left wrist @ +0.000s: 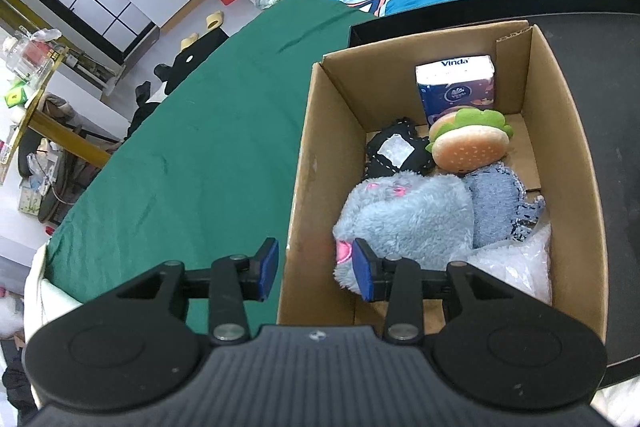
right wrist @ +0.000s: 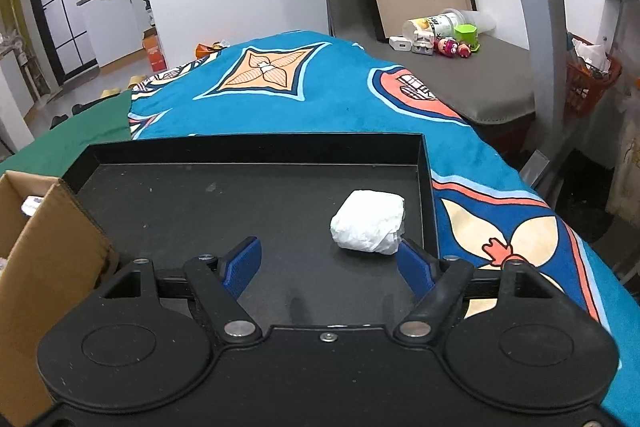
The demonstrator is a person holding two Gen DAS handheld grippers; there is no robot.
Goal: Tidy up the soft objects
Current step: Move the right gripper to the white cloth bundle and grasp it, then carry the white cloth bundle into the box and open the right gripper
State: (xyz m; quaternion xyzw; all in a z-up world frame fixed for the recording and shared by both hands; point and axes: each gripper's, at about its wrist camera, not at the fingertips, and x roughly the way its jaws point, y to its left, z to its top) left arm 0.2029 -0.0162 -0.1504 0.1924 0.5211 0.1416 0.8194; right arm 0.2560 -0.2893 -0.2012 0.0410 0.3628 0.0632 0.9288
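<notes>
In the left wrist view a cardboard box (left wrist: 568,131) holds a blue furry plush (left wrist: 408,215), a burger plush (left wrist: 468,143), a black pouch (left wrist: 394,151), a denim piece (left wrist: 500,207), a Vinda tissue pack (left wrist: 456,87) and clear bubble wrap (left wrist: 516,263). My left gripper (left wrist: 316,269) is open and empty, straddling the box's near left wall, its right pad beside the blue plush. In the right wrist view a white crumpled bundle (right wrist: 368,227) lies on a black tray (right wrist: 240,203). My right gripper (right wrist: 330,269) is open, just short of the bundle.
A green cloth (left wrist: 192,147) covers the table left of the box. A blue patterned towel (right wrist: 320,87) lies beyond the tray. The box corner (right wrist: 44,227) shows left of the tray. Small toys and cups (right wrist: 444,35) sit on a grey surface behind.
</notes>
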